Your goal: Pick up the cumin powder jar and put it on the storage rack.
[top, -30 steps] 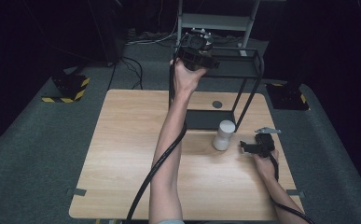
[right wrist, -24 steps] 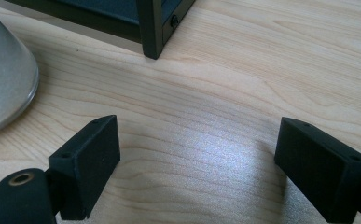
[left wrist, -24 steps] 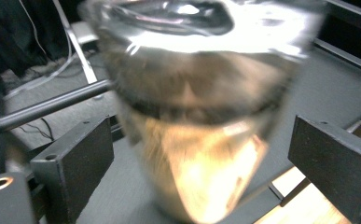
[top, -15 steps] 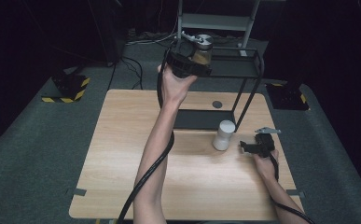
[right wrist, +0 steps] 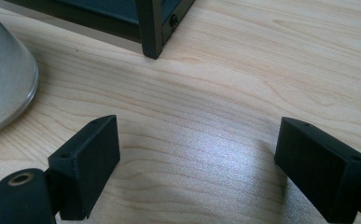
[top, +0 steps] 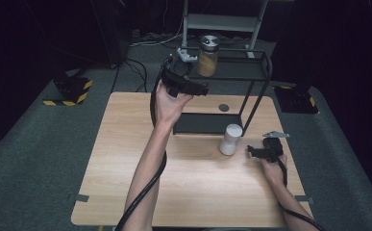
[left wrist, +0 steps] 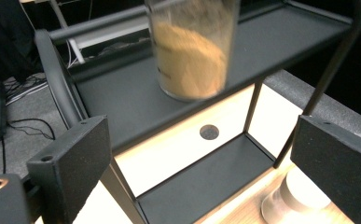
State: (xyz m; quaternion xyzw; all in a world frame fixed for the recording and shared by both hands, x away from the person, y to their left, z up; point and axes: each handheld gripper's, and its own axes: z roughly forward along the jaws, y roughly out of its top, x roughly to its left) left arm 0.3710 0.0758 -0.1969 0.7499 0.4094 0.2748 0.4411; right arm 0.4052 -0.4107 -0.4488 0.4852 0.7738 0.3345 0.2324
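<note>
A glass jar of brown powder [top: 207, 57] with a metal lid stands on the top shelf of a black wire rack [top: 251, 70]. My left gripper [top: 192, 84] hovers just in front of that shelf, open and empty. In the left gripper view the jar [left wrist: 192, 51] stands free beyond the spread jaws of my left gripper [left wrist: 201, 144]. A white container [top: 230, 139] stands on the table by the rack's lower shelf. My right gripper [top: 256, 152] rests on the table just right of it, open and empty. In the right gripper view, my right gripper [right wrist: 194, 144] shows bare wood between its jaws.
The wooden table [top: 126, 159] has a small round hole [top: 223, 108] under the rack. The rack's lower shelf [left wrist: 201, 186] lies flat on the table, with its foot [right wrist: 152, 28] close ahead of the right gripper. Grey carpet surrounds the table.
The left gripper has let go of the powder jar on the top shelf and drawn back toward the person. The right gripper has not moved.
</note>
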